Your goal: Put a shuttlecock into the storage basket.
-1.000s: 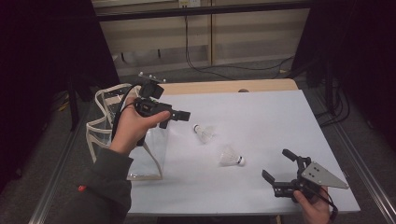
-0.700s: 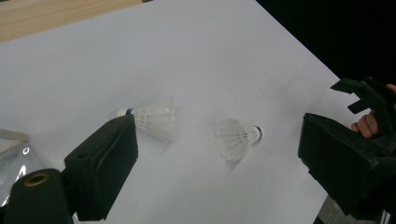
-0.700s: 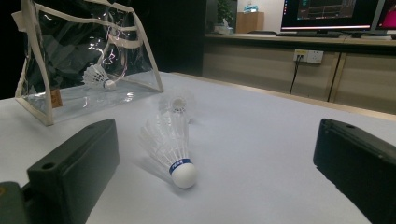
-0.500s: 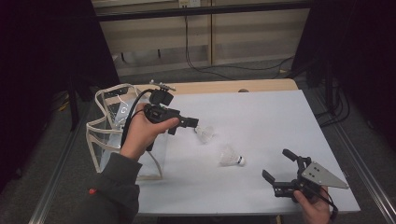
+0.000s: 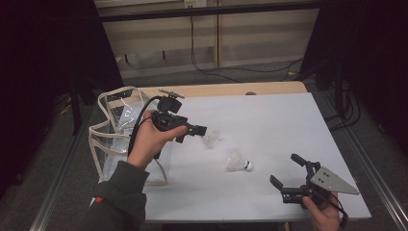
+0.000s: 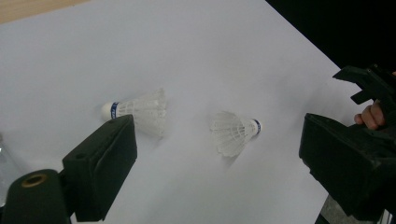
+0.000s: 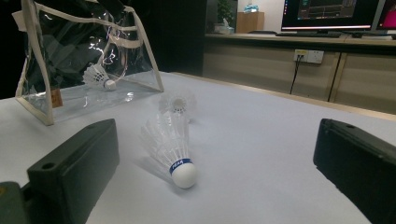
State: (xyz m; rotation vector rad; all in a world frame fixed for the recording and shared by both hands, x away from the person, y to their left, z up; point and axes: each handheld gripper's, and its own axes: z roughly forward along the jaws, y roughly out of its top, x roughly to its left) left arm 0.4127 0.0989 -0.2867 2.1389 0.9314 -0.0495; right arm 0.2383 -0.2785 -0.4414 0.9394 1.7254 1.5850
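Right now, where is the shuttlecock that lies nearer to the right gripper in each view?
High view: the shuttlecock is below centre, slightly right, its cork pointing right.
Left gripper view: right of centre, between the two jaws, cork pointing right.
Right gripper view: left of centre, cork toward the camera.
Shared landmark: the second shuttlecock lies close by in all three.

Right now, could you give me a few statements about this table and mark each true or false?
1. Two shuttlecocks lie on the table: one by the left gripper, another nearer the middle. True.
2. The left gripper clamps a shuttlecock. False: its jaws are open and empty.
3. The clear bag holds a shuttlecock. True.
4. The right gripper is shut. False: its jaws stand wide apart.
5. The bag sits at the table's right edge. False: it is at the left.
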